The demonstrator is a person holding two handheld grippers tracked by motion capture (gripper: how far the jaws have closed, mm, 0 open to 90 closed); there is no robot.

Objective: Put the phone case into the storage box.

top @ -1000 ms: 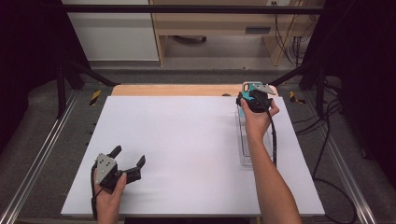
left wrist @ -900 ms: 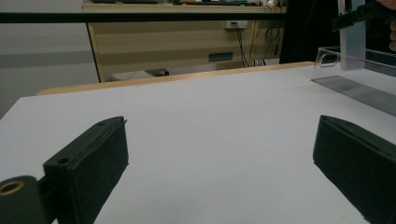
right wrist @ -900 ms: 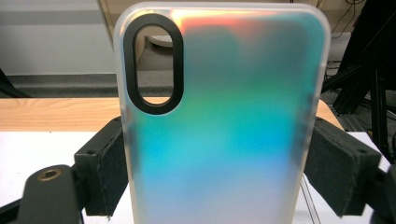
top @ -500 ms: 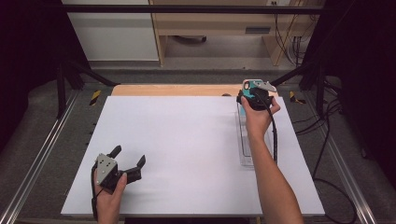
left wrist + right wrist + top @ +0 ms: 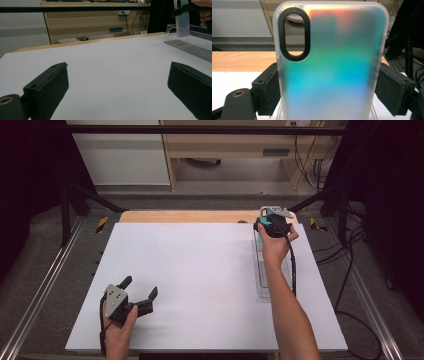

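An iridescent translucent phone case (image 5: 332, 65) with a black oval camera cutout stands upright between the jaws of my right gripper (image 5: 329, 92), which is shut on its two long edges. From above, the right gripper (image 5: 272, 220) is held over the far end of a clear acrylic tray (image 5: 260, 285) at the right side of the white table (image 5: 200, 270). The case (image 5: 181, 18) also appears far off in the left gripper view, above that clear tray (image 5: 192, 45). My left gripper (image 5: 140, 292) rests near the table's front left, jaws wide apart with nothing between them (image 5: 117, 92).
A wooden strip (image 5: 190, 216) runs along the table's far edge. Metal rails (image 5: 45, 285) flank the table on both sides, and cables (image 5: 350, 270) trail on the floor at the right. A wooden cabinet (image 5: 235, 150) stands beyond the table.
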